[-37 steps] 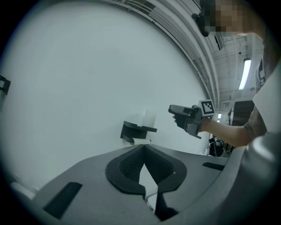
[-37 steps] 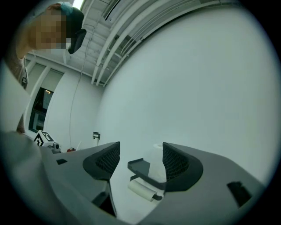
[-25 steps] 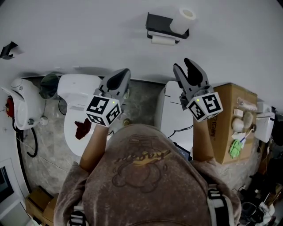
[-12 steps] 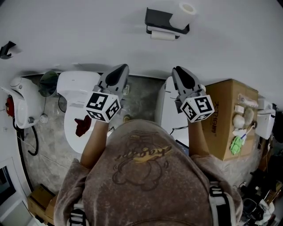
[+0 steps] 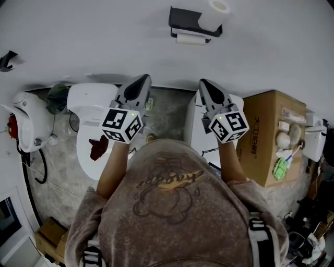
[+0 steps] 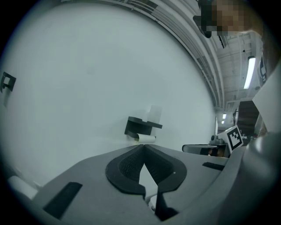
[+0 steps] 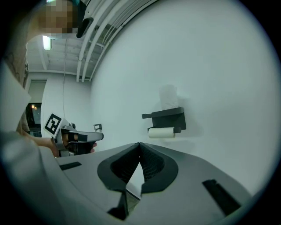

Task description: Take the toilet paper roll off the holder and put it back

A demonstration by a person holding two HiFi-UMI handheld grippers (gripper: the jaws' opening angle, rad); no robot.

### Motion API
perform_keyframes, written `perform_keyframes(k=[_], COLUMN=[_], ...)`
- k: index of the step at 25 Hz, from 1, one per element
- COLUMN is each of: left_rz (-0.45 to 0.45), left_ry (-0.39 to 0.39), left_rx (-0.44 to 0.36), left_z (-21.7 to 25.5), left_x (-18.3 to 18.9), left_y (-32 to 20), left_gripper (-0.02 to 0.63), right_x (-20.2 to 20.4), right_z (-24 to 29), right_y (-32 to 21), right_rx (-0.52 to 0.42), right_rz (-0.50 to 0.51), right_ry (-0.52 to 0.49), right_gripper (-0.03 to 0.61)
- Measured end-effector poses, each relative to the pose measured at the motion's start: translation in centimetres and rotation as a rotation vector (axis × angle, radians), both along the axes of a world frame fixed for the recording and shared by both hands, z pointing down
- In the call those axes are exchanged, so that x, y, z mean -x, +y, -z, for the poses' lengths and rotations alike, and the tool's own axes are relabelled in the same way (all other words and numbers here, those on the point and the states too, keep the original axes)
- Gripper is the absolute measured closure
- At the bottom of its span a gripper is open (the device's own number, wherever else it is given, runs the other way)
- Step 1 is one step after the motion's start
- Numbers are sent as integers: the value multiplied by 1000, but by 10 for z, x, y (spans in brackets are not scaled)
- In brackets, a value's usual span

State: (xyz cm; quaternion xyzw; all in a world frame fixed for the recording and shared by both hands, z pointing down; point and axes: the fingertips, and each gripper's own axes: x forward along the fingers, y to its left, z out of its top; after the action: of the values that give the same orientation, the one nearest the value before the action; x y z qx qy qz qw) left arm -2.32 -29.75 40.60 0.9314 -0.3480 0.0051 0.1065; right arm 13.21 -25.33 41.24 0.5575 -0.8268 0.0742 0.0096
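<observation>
A black holder (image 5: 183,22) is fixed to the white wall, with a small white roll (image 5: 191,38) hung under it and a fuller toilet paper roll (image 5: 214,14) standing on its shelf. Both gripper views show the holder (image 6: 139,125) (image 7: 168,117) well ahead, with the hung roll (image 6: 145,138) (image 7: 161,132) below it. My left gripper (image 5: 141,84) and right gripper (image 5: 207,86) are held side by side below the holder, well short of it. Both are shut with nothing between their jaws; the left gripper's tips (image 6: 143,146) and the right gripper's tips (image 7: 139,144) meet.
A white toilet (image 5: 94,121) stands below left with a red object (image 5: 97,148) on its lid. A cardboard box (image 5: 273,135) with small items sits at the right, next to a white cabinet (image 5: 203,138). A white appliance (image 5: 25,120) is at the far left.
My right gripper has gone from open to shut and drawn back down-left, away from the holder. The left gripper has stayed almost where it was.
</observation>
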Motion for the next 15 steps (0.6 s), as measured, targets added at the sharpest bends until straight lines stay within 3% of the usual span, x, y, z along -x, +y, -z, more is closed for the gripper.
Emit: perform_keyframes(k=[15], left_rz=[-6], left_ry=[-6], left_rx=[5], left_z=[3], left_x=[-2], left_y=[6], left_gripper=[595], right_x=[4], right_z=[0], right_y=[2], right_rx=[7], right_rz=[28], right_ry=[-9], right_gripper=[580])
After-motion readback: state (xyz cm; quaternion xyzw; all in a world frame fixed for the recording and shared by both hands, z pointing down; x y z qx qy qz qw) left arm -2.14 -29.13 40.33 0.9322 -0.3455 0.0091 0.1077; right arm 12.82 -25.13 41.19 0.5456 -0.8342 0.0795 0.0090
